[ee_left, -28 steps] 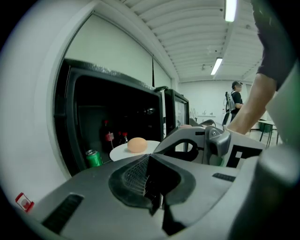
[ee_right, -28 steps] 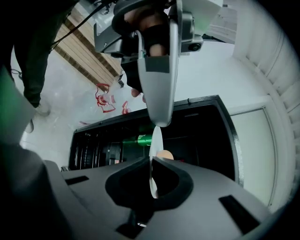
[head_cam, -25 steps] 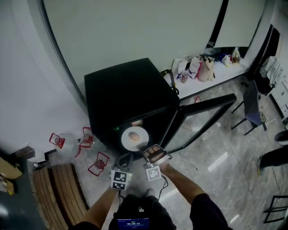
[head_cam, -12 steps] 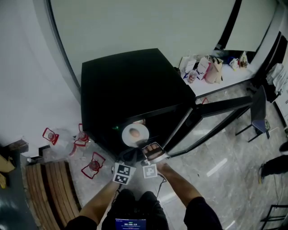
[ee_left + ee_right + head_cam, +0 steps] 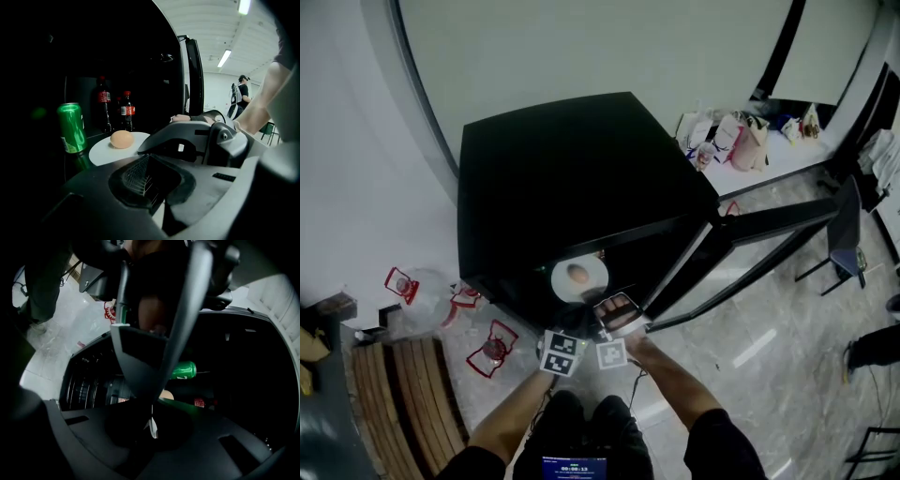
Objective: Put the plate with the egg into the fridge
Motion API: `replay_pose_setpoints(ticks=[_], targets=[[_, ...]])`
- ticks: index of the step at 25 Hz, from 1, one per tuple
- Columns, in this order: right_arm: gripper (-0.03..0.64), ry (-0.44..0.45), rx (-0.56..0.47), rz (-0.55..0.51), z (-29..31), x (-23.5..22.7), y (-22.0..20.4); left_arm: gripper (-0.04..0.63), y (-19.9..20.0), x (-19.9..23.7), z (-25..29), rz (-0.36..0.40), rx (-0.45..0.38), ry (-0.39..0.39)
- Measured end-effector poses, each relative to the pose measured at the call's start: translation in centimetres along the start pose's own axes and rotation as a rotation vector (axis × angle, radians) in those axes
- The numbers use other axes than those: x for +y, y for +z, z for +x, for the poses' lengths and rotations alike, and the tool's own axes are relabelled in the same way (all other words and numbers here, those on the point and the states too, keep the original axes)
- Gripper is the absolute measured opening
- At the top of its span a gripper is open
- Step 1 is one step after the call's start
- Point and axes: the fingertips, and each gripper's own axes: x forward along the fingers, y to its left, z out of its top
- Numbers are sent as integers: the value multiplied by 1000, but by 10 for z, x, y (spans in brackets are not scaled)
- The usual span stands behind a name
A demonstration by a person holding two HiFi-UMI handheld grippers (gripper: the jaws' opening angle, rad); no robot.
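**Plate at the fridge mouth, held by the right gripper**

The black fridge stands with its door swung wide. The white plate lies level just inside the fridge's opening. I cannot tell whether it already rests on a shelf. A green can stands beside it, and cola bottles stand deeper in the fridge. The egg sits near the plate's middle.

The right gripper is clamped on the plate's outward rim, so the plate reaches from its jaws straight into the fridge. The remaining move is probably a short inward push. The left gripper, jaws together on nothing, hovers just outside the fridge and is not touching the plate.
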Motion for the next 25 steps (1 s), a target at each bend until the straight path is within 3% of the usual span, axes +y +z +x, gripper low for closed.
replay_pose_setpoints(ticks=[7, 18, 21, 25], targets=[[23, 21, 14, 60, 6, 0, -7, 9, 3, 6, 9, 6, 10, 36], [72, 82, 43, 112, -16, 5, -15, 9, 2, 24, 17, -65, 66, 96], [74, 88, 48, 213, -36, -5, -19, 9, 18, 19, 3, -67, 34, 89], [72, 17, 102, 436, -74, -46, -31, 9, 55, 5, -35, -71, -34, 52]])
